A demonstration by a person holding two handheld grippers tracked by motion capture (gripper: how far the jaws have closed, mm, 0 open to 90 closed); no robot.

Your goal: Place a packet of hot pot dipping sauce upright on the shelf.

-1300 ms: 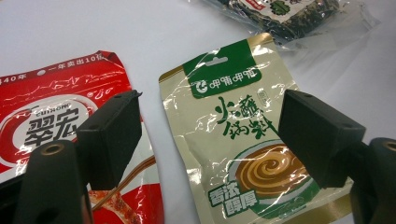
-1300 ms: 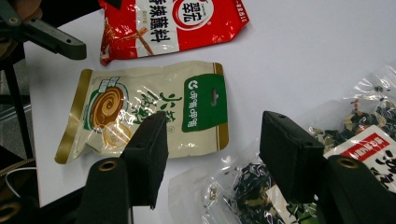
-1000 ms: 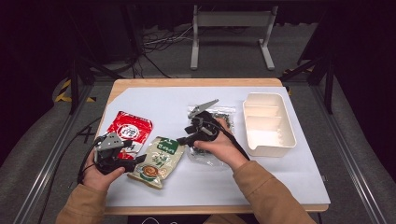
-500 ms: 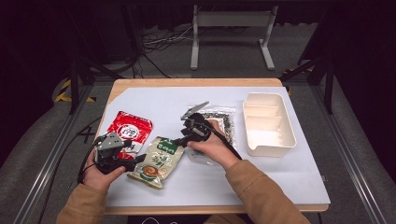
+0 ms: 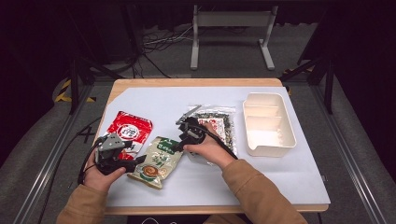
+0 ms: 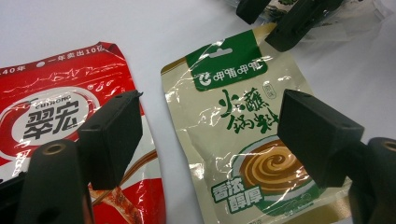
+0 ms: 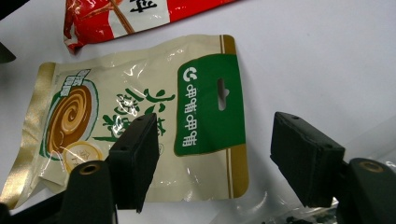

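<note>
A beige and green sauce pouch point(image 5: 156, 161) lies flat on the white table, between a red pouch point(image 5: 128, 130) and a clear seaweed pouch point(image 5: 217, 123). My left gripper point(image 5: 137, 161) hovers open at the sauce pouch's lower left. In the left gripper view its jaws point(image 6: 210, 112) frame the sauce pouch point(image 6: 233, 140) and the red pouch point(image 6: 56, 107). My right gripper point(image 5: 180, 144) is over the pouch's green top end. Its jaws point(image 7: 217, 123) have just been opening and now stand wide above the green header point(image 7: 205, 93), gripping nothing.
A white compartment tray point(image 5: 268, 123) stands at the right of the table. The right gripper's black jaws point(image 6: 280, 18) show at the top of the left gripper view. The table's wooden edge point(image 5: 196, 82) runs along the back.
My right hand has moved left and down from the seaweed pouch toward the sauce pouch's top end. The left hand has stayed put.
</note>
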